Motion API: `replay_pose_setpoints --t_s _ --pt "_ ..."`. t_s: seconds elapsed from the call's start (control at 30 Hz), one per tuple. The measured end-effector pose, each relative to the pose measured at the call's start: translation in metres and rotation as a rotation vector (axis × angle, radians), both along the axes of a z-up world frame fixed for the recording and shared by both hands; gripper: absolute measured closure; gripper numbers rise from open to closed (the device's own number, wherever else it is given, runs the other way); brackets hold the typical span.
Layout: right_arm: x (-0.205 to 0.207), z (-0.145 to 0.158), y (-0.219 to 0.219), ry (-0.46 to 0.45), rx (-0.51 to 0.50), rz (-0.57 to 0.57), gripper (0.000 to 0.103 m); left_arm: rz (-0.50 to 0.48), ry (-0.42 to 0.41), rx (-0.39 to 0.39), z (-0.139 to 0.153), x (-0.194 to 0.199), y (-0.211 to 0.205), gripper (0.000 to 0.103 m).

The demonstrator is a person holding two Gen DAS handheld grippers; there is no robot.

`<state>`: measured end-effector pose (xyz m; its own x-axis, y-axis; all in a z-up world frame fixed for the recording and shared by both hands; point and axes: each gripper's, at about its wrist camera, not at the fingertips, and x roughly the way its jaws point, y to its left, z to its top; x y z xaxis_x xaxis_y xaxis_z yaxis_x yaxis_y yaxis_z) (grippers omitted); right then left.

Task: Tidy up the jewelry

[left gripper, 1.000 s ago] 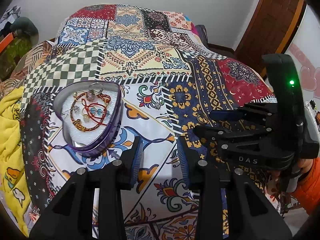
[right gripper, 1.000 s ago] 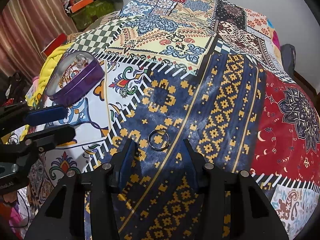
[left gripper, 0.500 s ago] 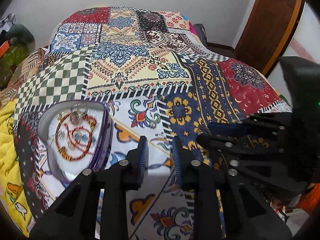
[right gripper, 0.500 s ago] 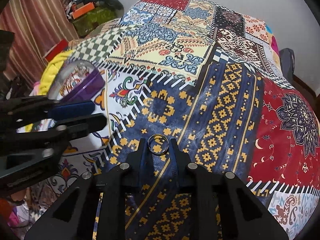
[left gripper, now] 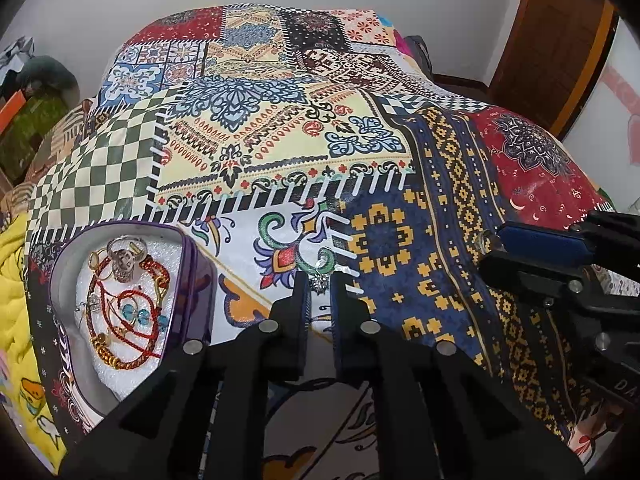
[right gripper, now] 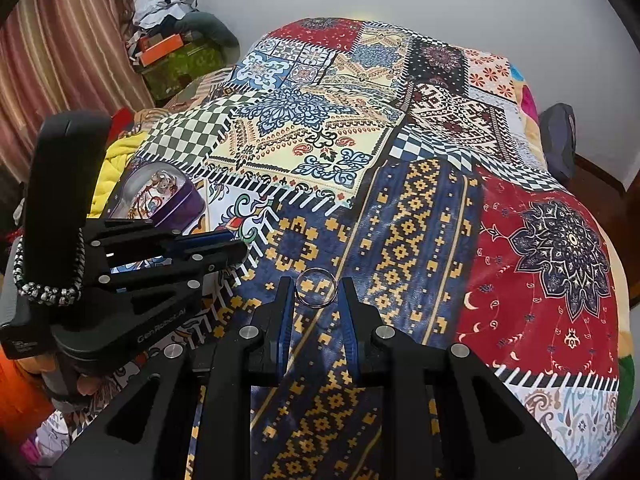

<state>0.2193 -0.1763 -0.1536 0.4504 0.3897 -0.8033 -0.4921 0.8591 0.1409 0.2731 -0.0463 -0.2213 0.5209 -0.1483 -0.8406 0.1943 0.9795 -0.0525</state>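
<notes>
The right claw (right gripper: 316, 294) has a plain silver ring (right gripper: 316, 287) sitting between its two fingertips, the band's sides touching or all but touching the blue pads on either side. The ring stands tilted, its open face turned toward the camera, over the navy and gold patch of the patchwork bedspread (right gripper: 420, 220). The fingers are drawn in to about the ring's width, pinching it.

The left claw (left gripper: 320, 282) is drawn in nearly as tight, and a small sparkly silver charm (left gripper: 321, 280) is caught right between its tips. Whether the charm is lifted or lying on the white floral patch I cannot tell.

Off to the left of the left claw, near it, sits an open purple heart-shaped tin (left gripper: 192, 280) lined with white padding. Inside lie a red and gold cord bracelet (left gripper: 132, 320) with turquoise beads, and a chunky silver ring (left gripper: 124, 258) at the far end of the tin. From the right wrist view the same tin shows beyond the left claw, well away from the right claw and its ring.

A bead bracelet (right gripper: 48, 292) wraps the black handle of the left tool.
</notes>
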Motion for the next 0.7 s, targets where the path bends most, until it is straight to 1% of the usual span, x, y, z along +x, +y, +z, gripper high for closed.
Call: replay_pose_setpoints --t_s 0.17,0.27,0.47,0.7 --pt "-0.001 0.003 -0.004 -0.008 0.003 -0.007 0.083 -0.005 -0.011 0.0 0.003 -0.003 -0.002 0.095" --pt "-0.003 0.007 -0.004 -0.015 0.006 -0.007 0.083 -0.006 -0.029 -0.01 0.012 -0.011 -0.001 0.095" --pt "-0.007 0.022 0.002 -0.046 0.01 -0.001 0.083 -0.003 -0.087 -0.035 0.041 -0.031 0.007 0.095" --pt "-0.009 0.04 0.014 -0.08 0.029 0.009 0.083 0.014 -0.162 -0.045 0.072 -0.05 0.022 0.095"
